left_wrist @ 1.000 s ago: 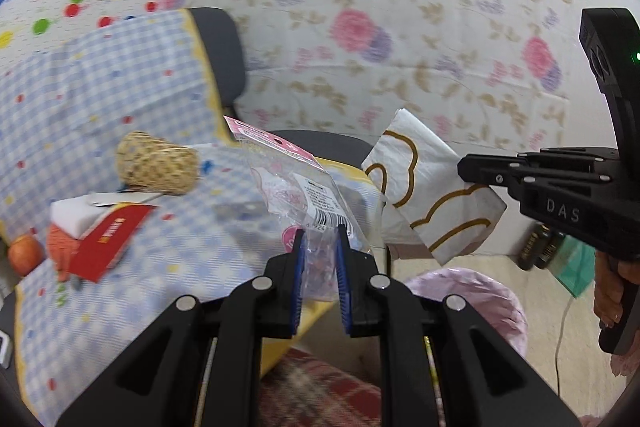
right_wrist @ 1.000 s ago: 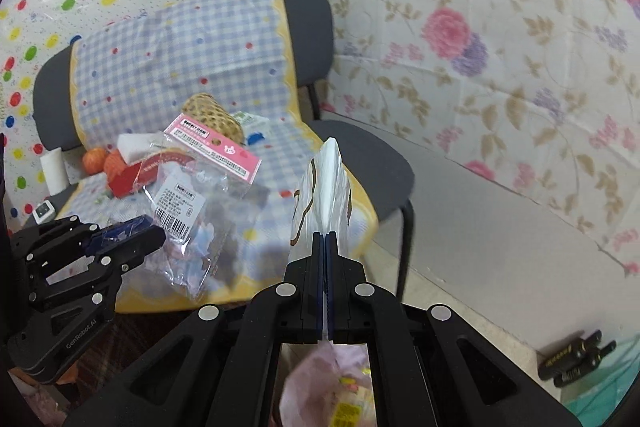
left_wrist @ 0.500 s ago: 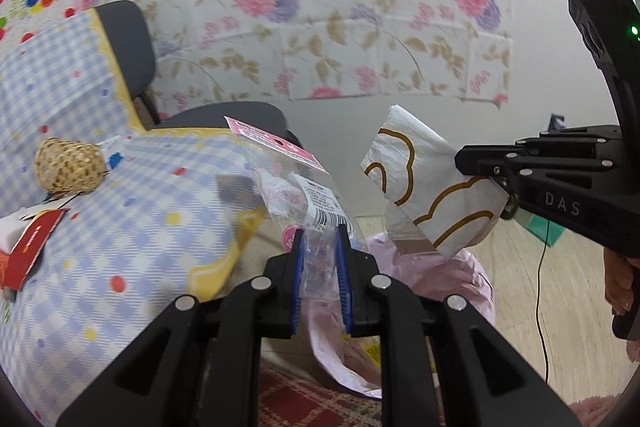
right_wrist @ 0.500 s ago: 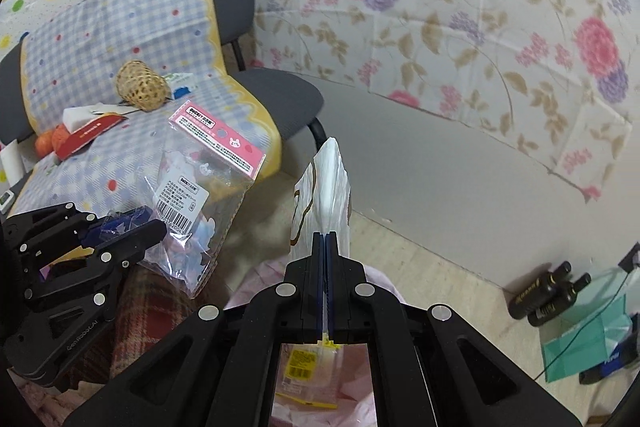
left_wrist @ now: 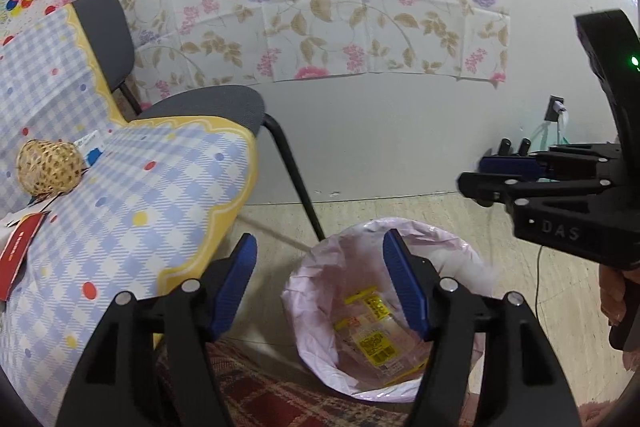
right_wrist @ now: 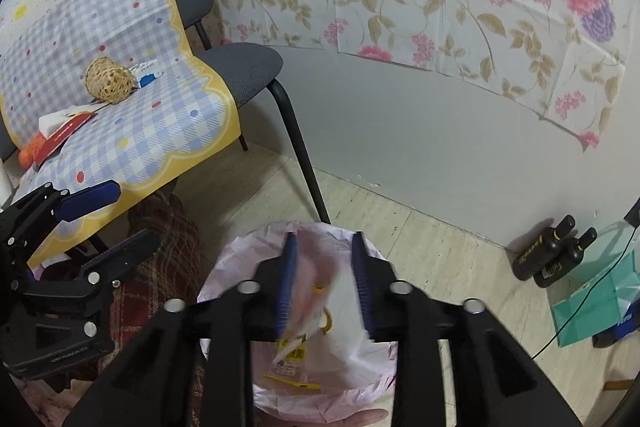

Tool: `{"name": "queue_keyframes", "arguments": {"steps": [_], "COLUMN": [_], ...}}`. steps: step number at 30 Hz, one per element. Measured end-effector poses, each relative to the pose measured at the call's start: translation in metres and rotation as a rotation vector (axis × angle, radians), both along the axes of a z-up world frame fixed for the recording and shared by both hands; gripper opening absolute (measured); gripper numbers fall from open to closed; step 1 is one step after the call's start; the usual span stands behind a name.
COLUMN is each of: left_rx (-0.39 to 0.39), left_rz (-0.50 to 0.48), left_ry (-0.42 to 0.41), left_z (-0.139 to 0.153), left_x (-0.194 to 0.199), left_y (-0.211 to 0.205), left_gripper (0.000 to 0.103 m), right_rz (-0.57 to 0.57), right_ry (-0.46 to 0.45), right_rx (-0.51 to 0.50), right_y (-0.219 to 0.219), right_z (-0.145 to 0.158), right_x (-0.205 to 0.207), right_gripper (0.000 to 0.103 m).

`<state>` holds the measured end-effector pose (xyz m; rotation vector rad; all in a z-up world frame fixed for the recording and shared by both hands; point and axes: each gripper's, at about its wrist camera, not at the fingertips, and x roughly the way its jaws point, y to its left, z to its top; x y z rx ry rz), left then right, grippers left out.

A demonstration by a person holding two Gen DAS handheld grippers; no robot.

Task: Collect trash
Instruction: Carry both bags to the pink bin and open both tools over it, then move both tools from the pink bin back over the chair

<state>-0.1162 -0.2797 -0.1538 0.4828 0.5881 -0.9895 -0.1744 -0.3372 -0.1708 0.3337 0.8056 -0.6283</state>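
Note:
A bin with a pink liner stands on the floor right below both grippers. Wrappers with yellow labels lie inside it. My left gripper hangs over the bin's left rim, its jaws opening wide with nothing between them. In the right wrist view my right gripper is above the bin with its jaws opening. A white paper wrapper, blurred, is dropping loose between them into the bin. The clear plastic packet is no longer in any jaw.
To the left, a chair under a blue checked cloth carries a woven ball and a red card. Its black leg slants beside the bin. Two black bottles and a teal bag are by the wall.
Both grippers came down over the bin and opened. The clear packet left the left jaws and the white wrapper slipped out of the right jaws, falling toward the bin.

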Motion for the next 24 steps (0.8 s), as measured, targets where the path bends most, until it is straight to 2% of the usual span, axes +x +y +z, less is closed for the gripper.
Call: {"name": "queue_keyframes", "arguments": {"steps": [12,17,24], "left_rx": [-0.071,-0.085,-0.109], "left_rz": [0.147,0.212,0.360], "left_ry": [0.009,0.001,-0.020], "left_z": [0.030,0.042,0.062], "left_x": [0.034,0.048,0.078], "left_y": [0.038,0.060,0.105], "left_gripper": [0.064,0.064,0.067], "right_rz": [0.027,0.094,0.214], "right_ry": [-0.076,-0.109,-0.141], "right_rx": [-0.014,-0.022,-0.033], "right_y": [0.000,0.012,0.035], "right_z": [0.026,0.041,0.056], "right_x": [0.018,0.047,0.098], "right_gripper": [0.033,0.033,0.034]}}
